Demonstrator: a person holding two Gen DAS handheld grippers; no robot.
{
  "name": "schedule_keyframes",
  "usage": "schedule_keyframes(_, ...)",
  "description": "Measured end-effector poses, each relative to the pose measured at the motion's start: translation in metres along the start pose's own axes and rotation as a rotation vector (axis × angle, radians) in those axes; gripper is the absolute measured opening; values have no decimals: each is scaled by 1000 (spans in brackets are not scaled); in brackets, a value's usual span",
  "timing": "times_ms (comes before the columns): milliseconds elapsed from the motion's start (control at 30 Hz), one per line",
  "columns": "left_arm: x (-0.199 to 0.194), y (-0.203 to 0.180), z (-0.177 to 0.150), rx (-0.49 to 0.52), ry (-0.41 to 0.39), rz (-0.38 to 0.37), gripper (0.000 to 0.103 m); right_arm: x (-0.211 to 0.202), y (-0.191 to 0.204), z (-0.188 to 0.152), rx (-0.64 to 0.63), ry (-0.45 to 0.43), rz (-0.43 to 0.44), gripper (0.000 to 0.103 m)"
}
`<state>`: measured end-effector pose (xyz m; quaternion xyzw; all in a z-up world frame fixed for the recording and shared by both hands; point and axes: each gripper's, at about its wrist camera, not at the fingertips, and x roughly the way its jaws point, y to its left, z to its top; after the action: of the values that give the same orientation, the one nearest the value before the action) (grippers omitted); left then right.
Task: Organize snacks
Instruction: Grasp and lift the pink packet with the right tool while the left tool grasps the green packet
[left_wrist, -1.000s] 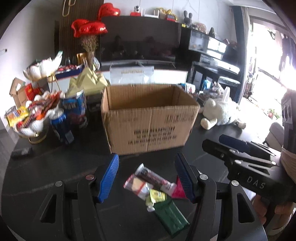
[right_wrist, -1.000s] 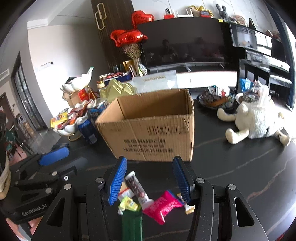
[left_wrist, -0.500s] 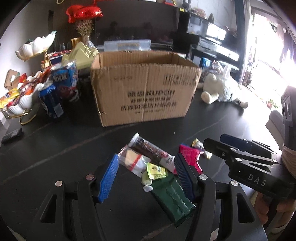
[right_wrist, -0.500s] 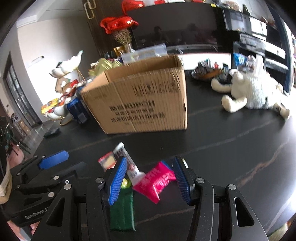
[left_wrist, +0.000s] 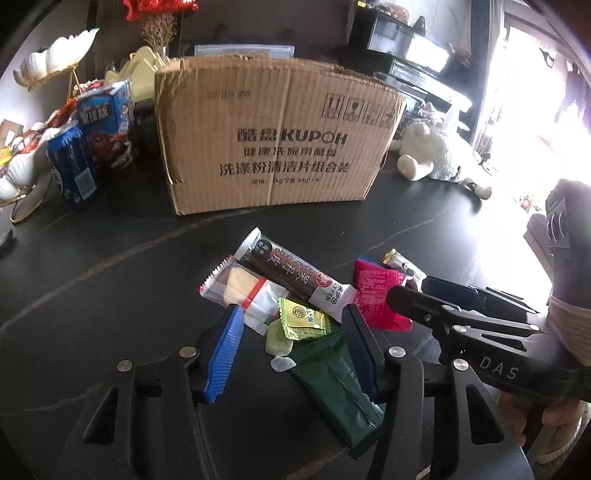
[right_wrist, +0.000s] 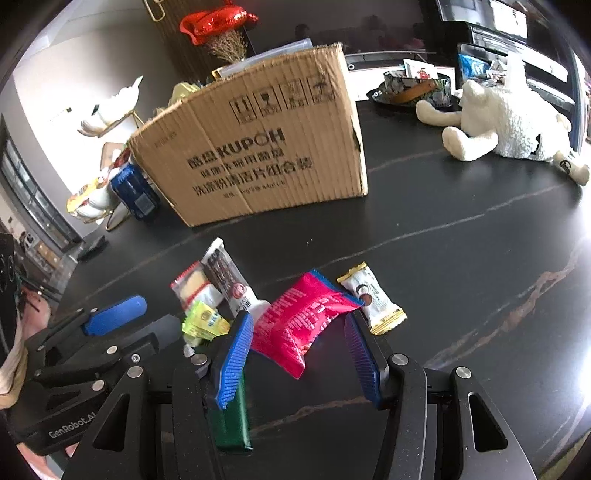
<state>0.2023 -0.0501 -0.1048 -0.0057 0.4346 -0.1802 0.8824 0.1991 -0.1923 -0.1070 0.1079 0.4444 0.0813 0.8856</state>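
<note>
Black stone tabletop (right_wrist: 461, 258) lies under both of your grippers, with a heap of snacks on it in front of a cardboard box (left_wrist: 273, 136). Your left gripper (left_wrist: 291, 349) has its jaws closing; the green packet (left_wrist: 336, 384) and a small yellow-green candy (left_wrist: 303, 323) lie between them, pads not yet pressing. Your right gripper (right_wrist: 301, 354) stands apart around the pink packet (right_wrist: 299, 321), with gaps on both sides. Just beyond your left fingers lie a white wafer packet (left_wrist: 240, 295) and a dark brown bar (left_wrist: 295, 277). A gold-edged candy (right_wrist: 371, 297) touches the pink packet's right side. Open tabletop spreads to the right. The box reads "KUPOH"; the grippers read "DAS" and "GenRobot.AI". Only the right view shows a bowl (right_wrist: 413, 88) behind the white plush toy (right_wrist: 509, 122); only the left shows a blue M&M's box (left_wrist: 107, 125).
</note>
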Motion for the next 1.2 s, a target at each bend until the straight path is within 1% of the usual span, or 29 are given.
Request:
schedule_keyframes(167,11,2,-2,-20,24,-20,43,10,-2,-2,6,22,6,53)
schedule_keyframes(300,18,3,-3,-28,32,-35,38,12,-3,-3,16,22,16,53)
schedule_keyframes(367,20,3,-3,-34,36,-42,33,15,-2,-3,15,28,24,53)
schedule_keyframes(733,30,6,0,-64,40,-63,25,23,-2,-1,19,22,33,53)
schedule_keyframes(900,31,10,-1,-80,38,-67,19,27,1,-1,3,17,21,53)
schedule_keyframes(933,31,10,-1,-83,37,-69,18,27,2,-1,-4,15,15,49)
schedule_keyframes(1000,30,10,-1,-83,34,-71,16,27,3,-2,-12,16,10,46)
schedule_keyframes(1033,29,11,-1,-83,30,-72,13,26,4,-2,-14,13,7,41)
schedule_keyframes(1067,28,11,-1,-83,24,-77,11,25,3,-2,-16,7,5,39)
schedule_keyframes(1200,25,11,-1,-90,9,-80,7,21,3,-1,-22,-19,-13,32)
